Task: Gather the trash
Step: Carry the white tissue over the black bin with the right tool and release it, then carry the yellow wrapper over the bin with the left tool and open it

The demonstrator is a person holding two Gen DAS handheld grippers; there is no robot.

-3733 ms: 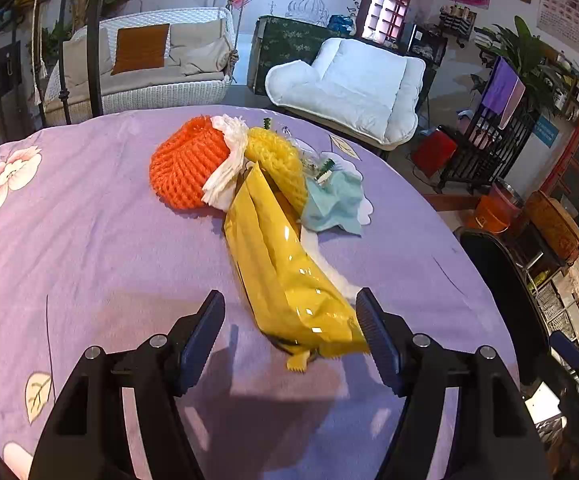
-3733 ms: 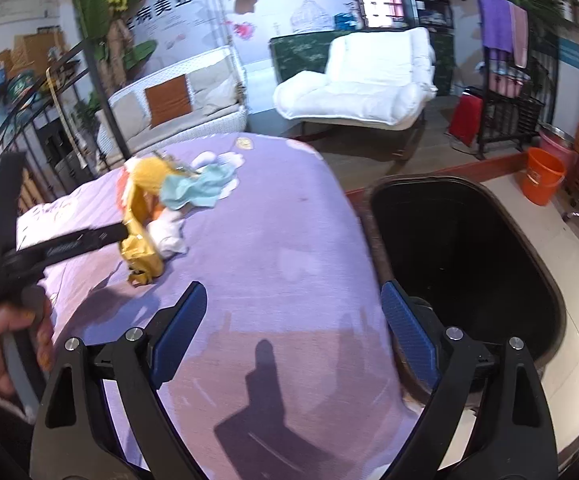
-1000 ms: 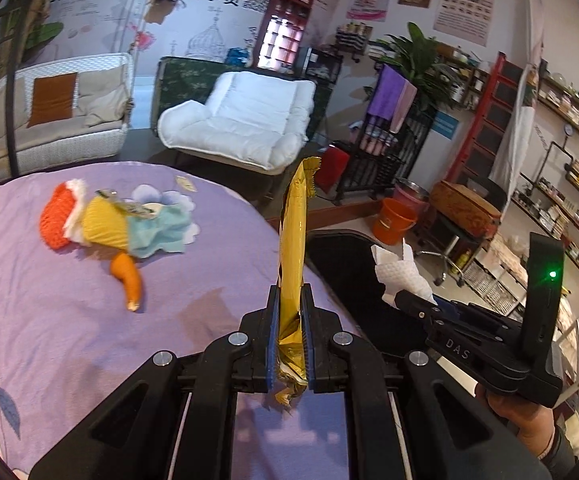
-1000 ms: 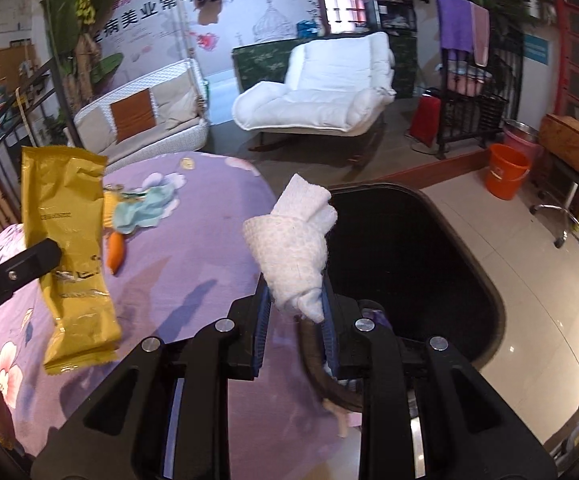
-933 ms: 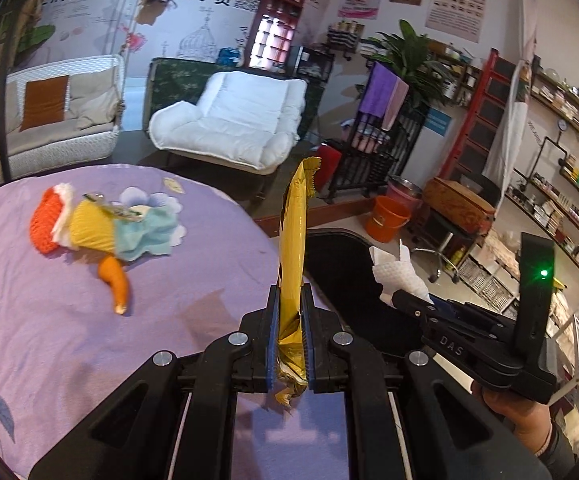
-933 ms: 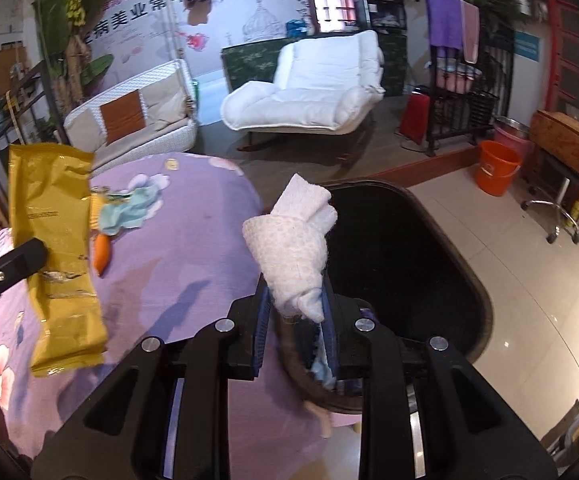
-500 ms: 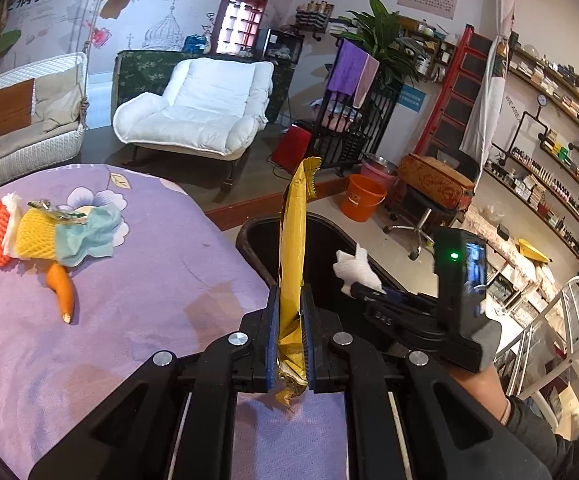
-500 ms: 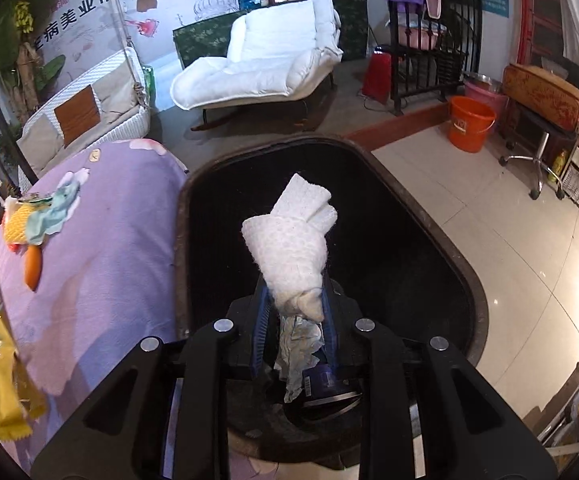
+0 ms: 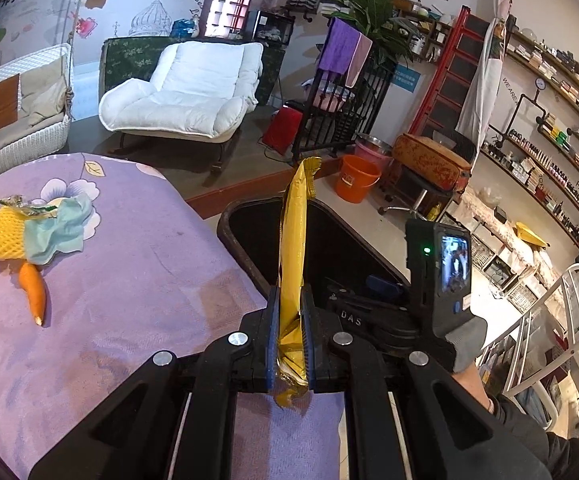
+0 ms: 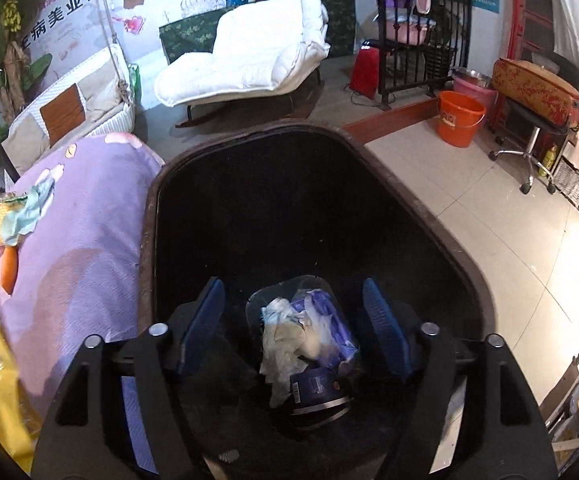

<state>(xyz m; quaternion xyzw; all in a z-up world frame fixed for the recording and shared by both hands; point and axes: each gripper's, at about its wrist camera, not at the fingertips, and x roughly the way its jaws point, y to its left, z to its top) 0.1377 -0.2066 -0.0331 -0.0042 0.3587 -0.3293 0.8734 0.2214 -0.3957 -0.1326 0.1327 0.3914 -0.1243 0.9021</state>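
Trash bin (image 10: 429,216) waiting under spread right tool (image 10: 293,332) with jaws just opened and nothing between, yellow wrapper (image 9: 293,240) pinched upright in left tool (image 9: 289,344), ready to drop next.

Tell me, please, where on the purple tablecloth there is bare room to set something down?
The purple tablecloth lies bare between the orange carrot-like piece and the black bin, and forward to the near edge. The far left is crowded: a pile of foam nets and teal cloth sits there.
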